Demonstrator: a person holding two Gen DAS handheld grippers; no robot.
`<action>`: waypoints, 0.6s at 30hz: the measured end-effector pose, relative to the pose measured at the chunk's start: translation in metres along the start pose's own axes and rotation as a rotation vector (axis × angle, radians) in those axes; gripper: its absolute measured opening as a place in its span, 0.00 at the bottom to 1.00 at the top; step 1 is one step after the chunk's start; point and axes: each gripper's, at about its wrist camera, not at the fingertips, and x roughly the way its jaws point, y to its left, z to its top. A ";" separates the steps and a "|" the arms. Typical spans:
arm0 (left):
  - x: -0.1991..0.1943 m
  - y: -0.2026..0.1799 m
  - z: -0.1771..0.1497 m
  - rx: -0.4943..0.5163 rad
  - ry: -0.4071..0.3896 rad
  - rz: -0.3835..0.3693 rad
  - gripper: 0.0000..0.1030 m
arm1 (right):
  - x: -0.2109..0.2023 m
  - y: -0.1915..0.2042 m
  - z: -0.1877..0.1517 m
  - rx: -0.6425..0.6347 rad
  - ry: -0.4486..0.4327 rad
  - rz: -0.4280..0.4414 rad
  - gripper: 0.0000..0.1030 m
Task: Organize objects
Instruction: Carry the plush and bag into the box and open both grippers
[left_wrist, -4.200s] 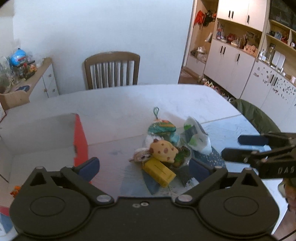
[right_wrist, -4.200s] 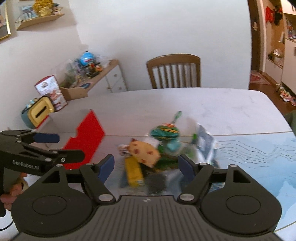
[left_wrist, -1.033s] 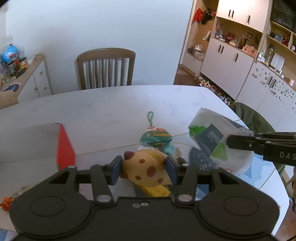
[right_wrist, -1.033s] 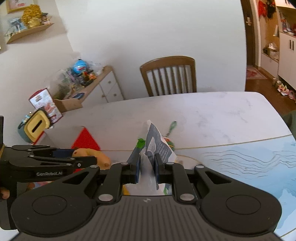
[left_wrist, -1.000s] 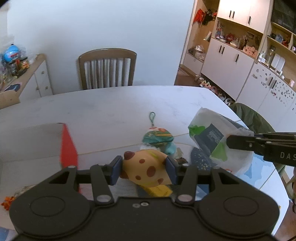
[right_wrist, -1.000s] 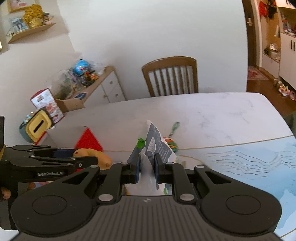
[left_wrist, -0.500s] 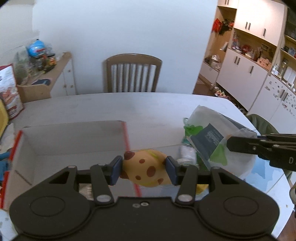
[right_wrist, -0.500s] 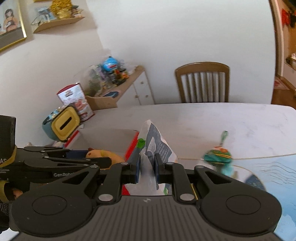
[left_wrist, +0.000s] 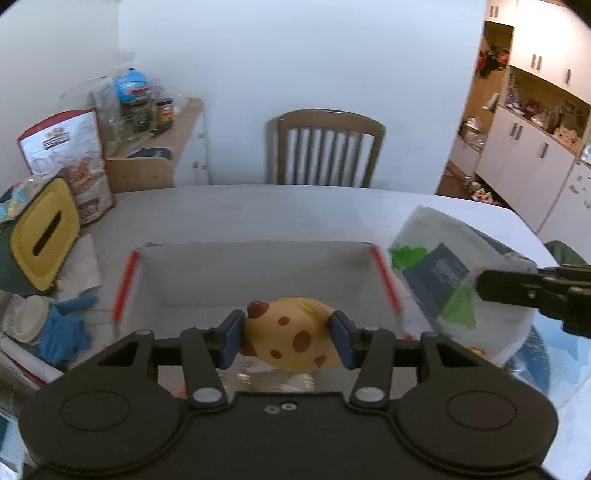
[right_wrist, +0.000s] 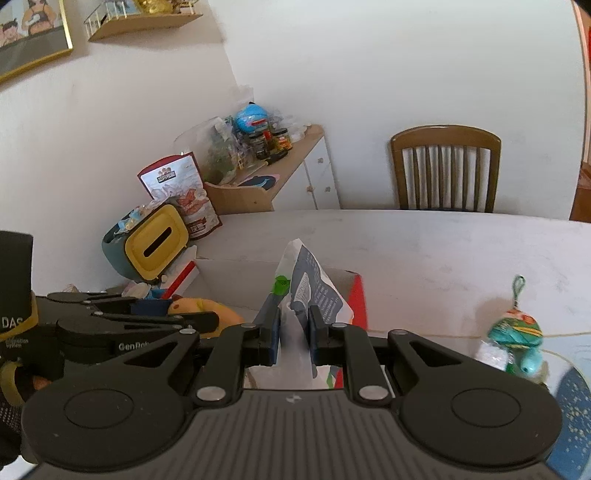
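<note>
Left wrist view — left tool (left_wrist: 287, 339) clamped on plush toy (left_wrist: 291, 338), right tool (right_wrist: 293, 338) pinching bag (right_wrist: 308, 291).

The left gripper (left_wrist: 288, 339) clamped a spotted plush toy (left_wrist: 291, 338) above the open cardboard box (left_wrist: 258, 273); the right gripper (left_wrist: 532, 291) gripped a plastic bag (left_wrist: 439, 273) beside it.
</note>
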 end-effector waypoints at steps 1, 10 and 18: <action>0.002 0.005 0.000 -0.002 0.002 0.009 0.48 | 0.006 0.004 0.001 -0.003 0.002 -0.002 0.15; 0.034 0.045 -0.003 -0.021 0.027 0.074 0.48 | 0.058 0.026 -0.005 -0.039 0.050 -0.037 0.15; 0.066 0.053 -0.005 0.027 0.064 0.098 0.48 | 0.104 0.033 -0.014 -0.053 0.103 -0.061 0.15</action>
